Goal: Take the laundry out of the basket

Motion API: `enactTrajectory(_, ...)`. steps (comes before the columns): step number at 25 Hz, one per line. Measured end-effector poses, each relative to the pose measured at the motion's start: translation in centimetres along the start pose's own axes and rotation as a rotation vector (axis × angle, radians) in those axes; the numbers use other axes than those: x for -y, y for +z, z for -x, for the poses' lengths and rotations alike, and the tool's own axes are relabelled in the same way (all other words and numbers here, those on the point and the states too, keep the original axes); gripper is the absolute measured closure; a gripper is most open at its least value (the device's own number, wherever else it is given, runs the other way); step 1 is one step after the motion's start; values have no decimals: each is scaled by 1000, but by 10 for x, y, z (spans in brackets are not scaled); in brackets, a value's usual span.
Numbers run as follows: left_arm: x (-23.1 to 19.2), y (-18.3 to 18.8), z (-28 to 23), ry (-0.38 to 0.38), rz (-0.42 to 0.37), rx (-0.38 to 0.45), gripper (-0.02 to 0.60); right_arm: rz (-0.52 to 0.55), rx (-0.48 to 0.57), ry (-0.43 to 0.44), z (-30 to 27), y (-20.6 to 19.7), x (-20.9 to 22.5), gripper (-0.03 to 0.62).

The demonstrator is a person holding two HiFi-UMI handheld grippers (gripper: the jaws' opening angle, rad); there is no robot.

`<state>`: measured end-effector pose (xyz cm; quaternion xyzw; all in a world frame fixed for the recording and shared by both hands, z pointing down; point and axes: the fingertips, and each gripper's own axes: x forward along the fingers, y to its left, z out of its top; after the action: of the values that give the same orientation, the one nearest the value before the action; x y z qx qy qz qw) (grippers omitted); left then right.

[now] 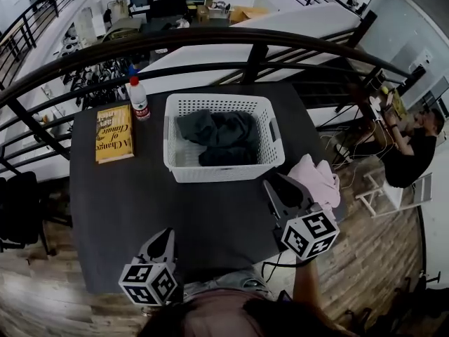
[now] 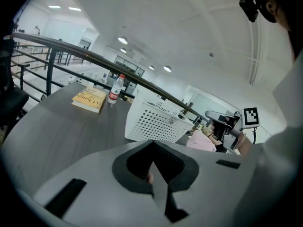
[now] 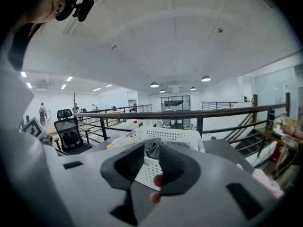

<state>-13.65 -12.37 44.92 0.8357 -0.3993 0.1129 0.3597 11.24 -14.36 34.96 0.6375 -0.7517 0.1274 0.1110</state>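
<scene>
I noted open dark tabletop [image 1: 210, 216] in front of the basket [image 1: 270, 128], a railing [image 1: 210, 41] behind it. My left gripper [image 1: 166, 234] was closed, my right gripper [image 1: 278, 183] slightly parted, both empty.

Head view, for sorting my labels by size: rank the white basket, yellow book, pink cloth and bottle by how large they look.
1. white basket
2. yellow book and pink cloth: about alike, not ranked
3. bottle
</scene>
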Motion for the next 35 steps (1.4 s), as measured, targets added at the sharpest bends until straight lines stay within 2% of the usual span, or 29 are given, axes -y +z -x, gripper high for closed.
enactTrajectory(9, -25, 14, 3, 13, 51, 28, 583, 122, -48, 35, -34, 28, -12, 453)
enactTrajectory(19, -59, 11, 1, 146, 146, 77, 583, 238, -128, 105, -84, 41, 8, 387)
enactTrajectory(35, -42, 0, -28, 229, 227, 105, 584, 401, -347, 282, -159, 17, 27, 284)
